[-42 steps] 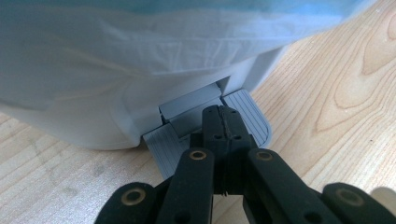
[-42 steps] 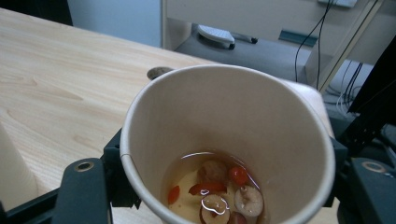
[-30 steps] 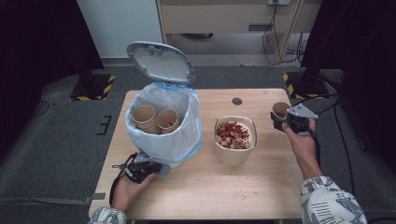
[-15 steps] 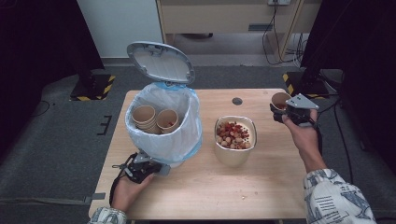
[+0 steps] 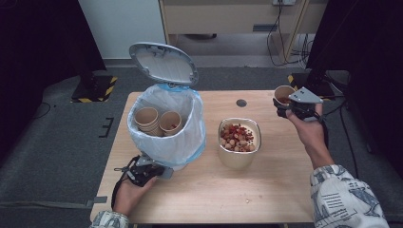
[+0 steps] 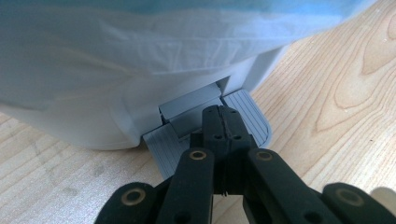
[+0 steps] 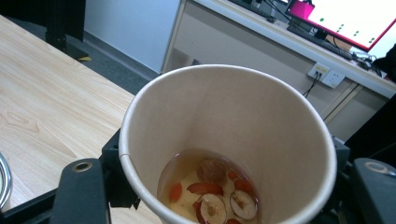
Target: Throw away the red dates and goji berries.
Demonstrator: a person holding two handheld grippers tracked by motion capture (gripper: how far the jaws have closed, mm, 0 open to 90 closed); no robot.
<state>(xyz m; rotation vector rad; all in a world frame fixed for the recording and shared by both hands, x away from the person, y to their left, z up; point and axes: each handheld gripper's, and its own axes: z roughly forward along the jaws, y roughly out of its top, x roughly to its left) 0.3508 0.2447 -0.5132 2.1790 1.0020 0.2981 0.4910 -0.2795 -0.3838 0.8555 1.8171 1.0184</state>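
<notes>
The tan paper cup (image 5: pixel 283 94), with liquid and red fruit slices in its bottom, sat upright in your right gripper (image 5: pixel 291 105), jaws clamped on its wall, above the table's far right corner. The white lined pedal bin (image 5: pixel 166 124) lay well to its left, lid up, past the cream bowl of fruit (image 5: pixel 239 142). Your left gripper (image 6: pixel 223 122), jaws together, pressed the grey pedal (image 6: pixel 252 119). Nothing stood between cup and bowl.

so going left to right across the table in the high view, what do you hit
left gripper at the bin's pedal → white bin with its lid up and paper cups inside → bowl of dried fruit → small dark disc on the table → paper cup in the right gripper
</notes>
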